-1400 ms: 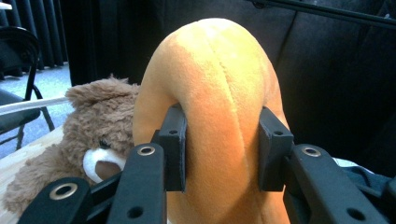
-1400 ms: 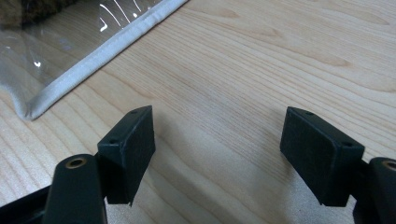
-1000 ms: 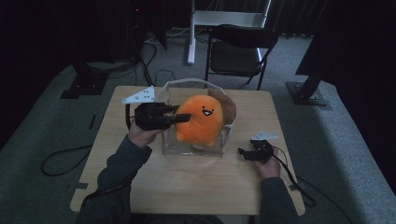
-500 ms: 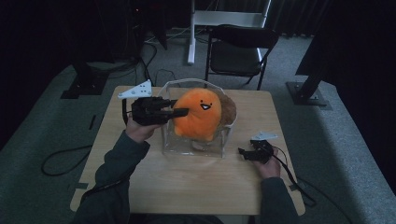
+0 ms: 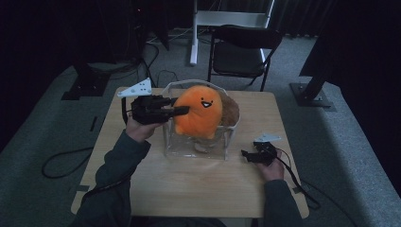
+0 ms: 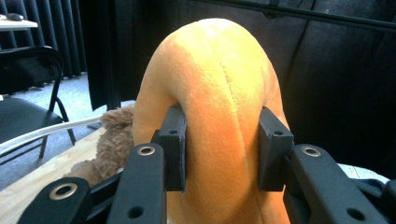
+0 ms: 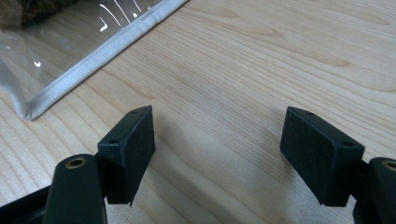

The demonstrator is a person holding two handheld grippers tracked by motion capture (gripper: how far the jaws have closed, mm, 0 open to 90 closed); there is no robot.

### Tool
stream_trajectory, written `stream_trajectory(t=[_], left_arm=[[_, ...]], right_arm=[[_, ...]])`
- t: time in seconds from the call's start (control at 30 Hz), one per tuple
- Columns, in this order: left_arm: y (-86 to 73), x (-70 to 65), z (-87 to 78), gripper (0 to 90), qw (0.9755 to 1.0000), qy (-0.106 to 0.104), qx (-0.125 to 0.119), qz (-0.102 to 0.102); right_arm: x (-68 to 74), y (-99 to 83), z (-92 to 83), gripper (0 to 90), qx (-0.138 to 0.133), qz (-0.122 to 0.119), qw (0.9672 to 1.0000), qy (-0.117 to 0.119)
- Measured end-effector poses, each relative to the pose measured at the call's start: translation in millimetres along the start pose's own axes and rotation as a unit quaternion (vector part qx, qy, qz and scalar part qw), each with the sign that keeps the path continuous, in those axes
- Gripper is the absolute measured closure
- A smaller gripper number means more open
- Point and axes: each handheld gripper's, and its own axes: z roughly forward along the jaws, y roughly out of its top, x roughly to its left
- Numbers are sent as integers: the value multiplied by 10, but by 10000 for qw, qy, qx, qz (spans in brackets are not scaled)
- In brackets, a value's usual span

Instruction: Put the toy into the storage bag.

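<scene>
An orange plush toy (image 5: 197,116) with a small smiling face hangs above a clear plastic bag (image 5: 196,146) on the wooden table (image 5: 189,184). My left gripper (image 5: 182,111) is shut on the toy's side, and both pads (image 6: 175,144) press deep into the orange fabric (image 6: 219,116). A brown plush (image 5: 231,111) sits in the bag behind the orange one, and I see its fur (image 6: 112,144) past the left jaw. My right gripper (image 5: 246,155) rests on the table to the right of the bag, open with bare wood (image 7: 219,130) between its pads.
A black folding chair (image 5: 243,49) stands beyond the table's far edge, with a white stand (image 5: 227,19) behind it. The bag's white-trimmed corner (image 7: 93,60) lies close to the right gripper. Cables trail over the grey floor (image 5: 56,161) at the left.
My left gripper has lifted the orange plush up and a little away from me, so it now stands higher out of the bag. The right gripper has stayed put.
</scene>
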Motion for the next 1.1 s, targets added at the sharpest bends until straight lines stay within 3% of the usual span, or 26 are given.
stream_trajectory(t=[1.1], left_arm=[[60, 160, -123, 626, 9994, 294, -144, -97]], right_arm=[[0, 0, 0, 254, 0, 2, 10000, 1]])
